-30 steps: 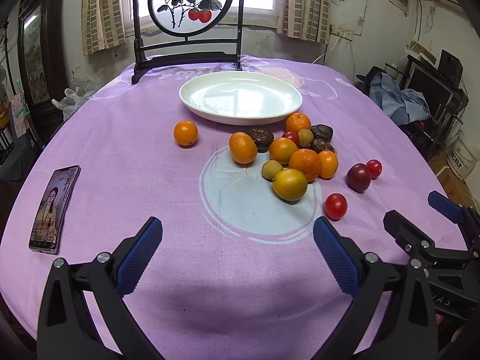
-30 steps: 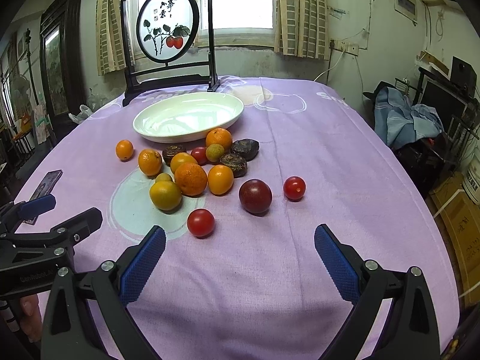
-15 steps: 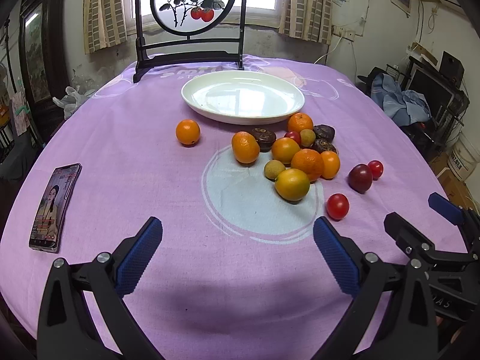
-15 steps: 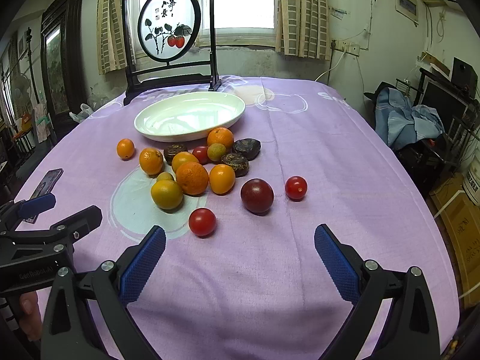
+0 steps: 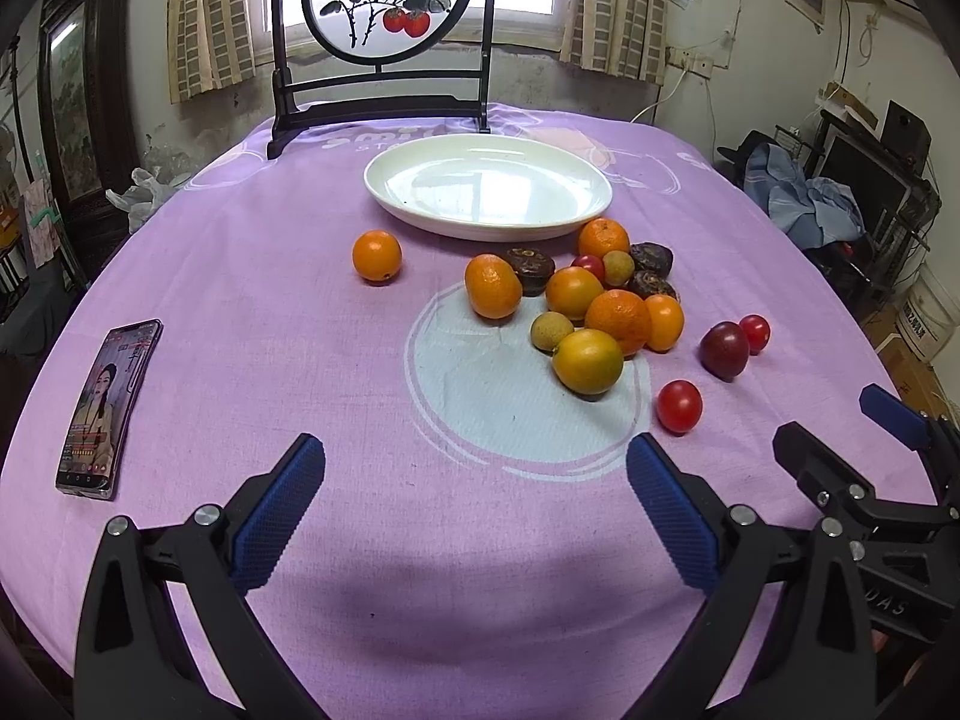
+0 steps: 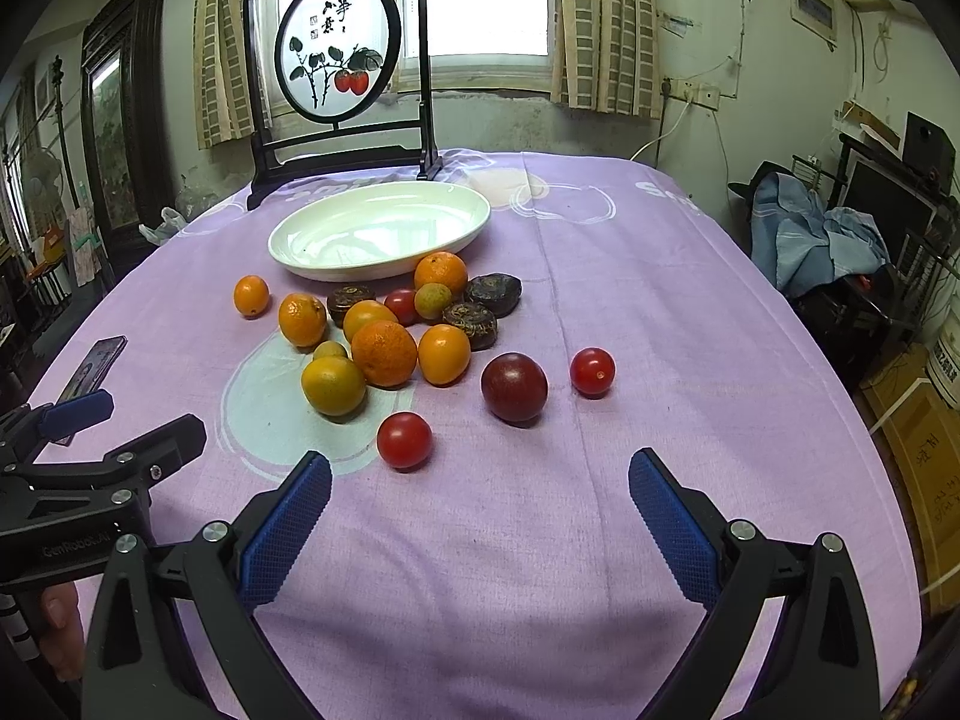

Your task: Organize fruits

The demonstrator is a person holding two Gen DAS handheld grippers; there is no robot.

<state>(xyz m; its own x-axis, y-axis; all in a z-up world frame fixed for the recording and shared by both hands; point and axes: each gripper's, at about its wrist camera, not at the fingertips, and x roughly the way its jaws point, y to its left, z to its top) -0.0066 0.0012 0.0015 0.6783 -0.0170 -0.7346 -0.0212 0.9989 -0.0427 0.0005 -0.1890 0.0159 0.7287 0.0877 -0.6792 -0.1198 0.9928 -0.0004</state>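
Note:
An empty white oval plate (image 5: 487,192) (image 6: 378,228) sits at the back of the purple table. In front of it lies a cluster of several oranges (image 5: 618,313) (image 6: 384,353), small dark fruits and pale longans. One orange (image 5: 376,255) (image 6: 251,294) lies apart on the left. A dark plum (image 5: 724,350) (image 6: 514,387) and two cherry tomatoes (image 5: 679,405) (image 6: 404,440) lie to the right. My left gripper (image 5: 474,489) is open, empty, hovering near the table's front. My right gripper (image 6: 480,501) is open too, just short of the nearest tomato.
A phone (image 5: 108,402) (image 6: 93,366) lies face up at the left edge. A framed round painting on a dark stand (image 5: 384,36) (image 6: 339,78) stands behind the plate. Clothes and boxes (image 6: 822,234) crowd the room on the right. A person's thumb (image 6: 57,618) holds the left gripper handle.
Both grippers have crept slightly forward toward the fruit. Their fingers stay open and no fruit has moved.

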